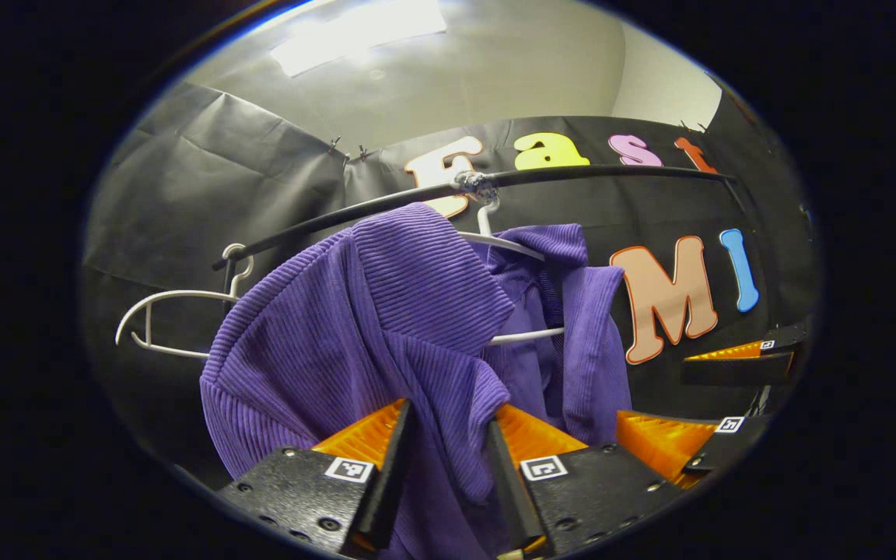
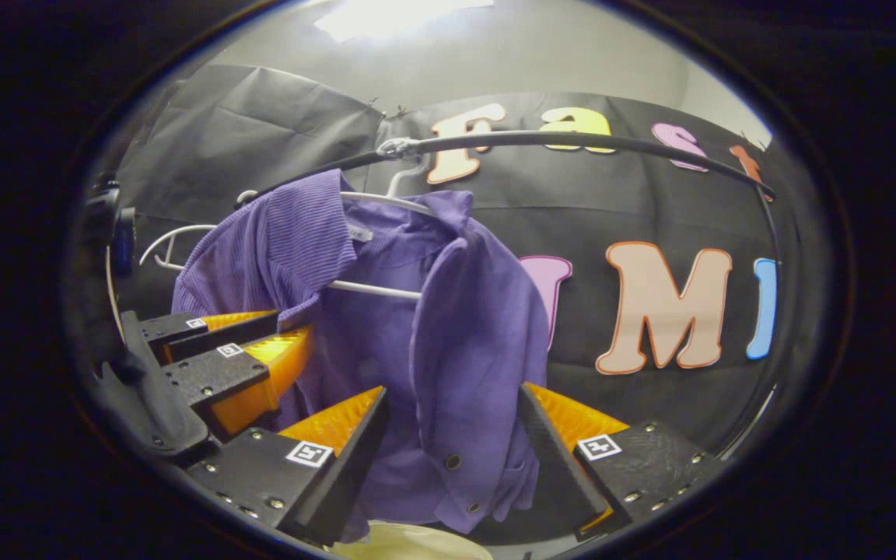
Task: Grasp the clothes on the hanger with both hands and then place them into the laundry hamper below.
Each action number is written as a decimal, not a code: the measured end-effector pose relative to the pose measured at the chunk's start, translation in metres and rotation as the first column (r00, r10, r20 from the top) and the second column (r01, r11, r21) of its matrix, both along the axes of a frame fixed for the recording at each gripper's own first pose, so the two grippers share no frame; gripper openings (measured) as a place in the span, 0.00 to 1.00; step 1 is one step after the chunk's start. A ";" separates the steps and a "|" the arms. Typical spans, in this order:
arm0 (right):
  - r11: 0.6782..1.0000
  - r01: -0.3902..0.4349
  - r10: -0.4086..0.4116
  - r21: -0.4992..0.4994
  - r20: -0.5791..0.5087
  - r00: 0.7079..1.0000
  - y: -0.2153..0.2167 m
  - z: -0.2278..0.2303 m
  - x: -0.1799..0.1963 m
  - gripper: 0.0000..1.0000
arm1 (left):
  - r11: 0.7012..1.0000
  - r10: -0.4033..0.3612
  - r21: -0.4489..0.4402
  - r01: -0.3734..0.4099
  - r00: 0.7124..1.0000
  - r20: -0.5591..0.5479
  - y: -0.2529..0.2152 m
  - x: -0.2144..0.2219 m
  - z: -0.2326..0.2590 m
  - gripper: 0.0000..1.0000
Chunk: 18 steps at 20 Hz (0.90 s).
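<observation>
My left gripper (image 1: 452,424): spread apart, purple fabric between the fingers, neither visibly pressing.
My right gripper (image 2: 452,408): likewise parted around the front panel.
Shirt (image 2: 386,311): purple, ribbed, snap-buttoned, bunched on a white hanger (image 2: 374,289).
Rail (image 2: 572,141): black, carrying that hanger.

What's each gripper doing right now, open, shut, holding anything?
Left gripper: open, fingers either side of a fold of the purple shirt, not clamped.
Right gripper: open, straddling the shirt's front edge, not clamped.
</observation>
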State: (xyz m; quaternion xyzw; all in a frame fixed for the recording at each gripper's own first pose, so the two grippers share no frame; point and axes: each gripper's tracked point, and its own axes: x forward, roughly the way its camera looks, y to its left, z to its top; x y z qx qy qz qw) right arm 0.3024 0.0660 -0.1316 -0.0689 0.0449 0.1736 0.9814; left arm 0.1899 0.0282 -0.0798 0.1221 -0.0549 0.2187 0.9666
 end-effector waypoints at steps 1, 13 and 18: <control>1.000 0.014 -0.014 -0.009 0.002 1.000 0.002 -0.002 0.006 0.98 | 1.000 -0.002 0.005 0.002 1.000 -0.007 0.006 -0.001 0.000 0.34; 0.974 0.151 -0.147 0.170 -0.034 0.989 0.022 0.018 0.071 1.00 | 0.936 -0.315 -0.188 0.298 0.946 -0.072 -0.007 -0.052 0.011 0.00; 0.971 0.168 -0.166 0.168 -0.025 0.986 0.022 0.024 0.087 0.09 | 0.882 -0.453 -0.182 0.435 0.889 -0.070 -0.015 -0.091 0.037 0.00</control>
